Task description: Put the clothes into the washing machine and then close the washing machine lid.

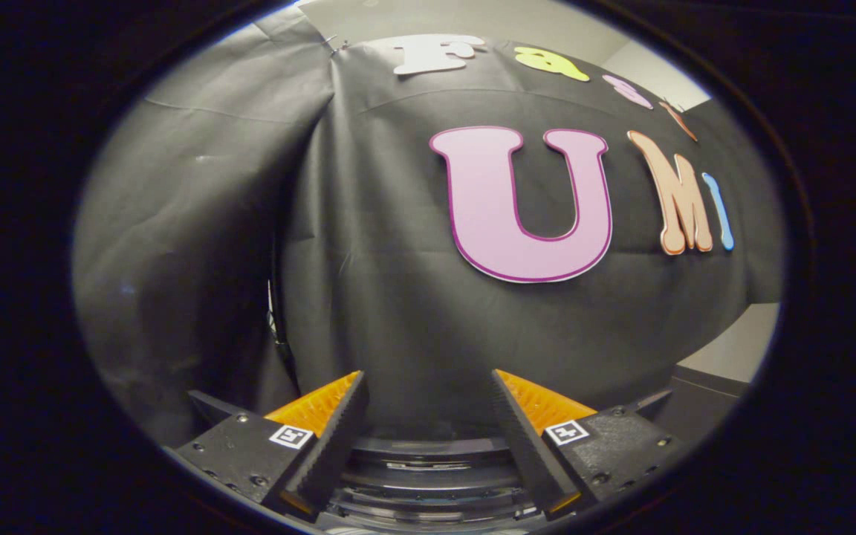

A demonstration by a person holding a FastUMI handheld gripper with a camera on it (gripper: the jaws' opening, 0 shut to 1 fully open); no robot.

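My gripper point(428, 383) is held up and faces the black cloth wall point(398, 312) of the booth. Its two fingers stand wide apart with nothing between them, so it is open. Low down between the fingers I see a curved dark and glassy edge point(428, 475), which looks like the round rim or lid of the washing machine; too little of it shows to tell whether it is open or closed. No clothes are in sight.
The black cloth hangs in two panels that meet at a fold point(287, 297) ahead and to the left of the fingers. A grey ledge or cabinet top point(718, 379) sits beyond the right finger, with a pale wall behind it.
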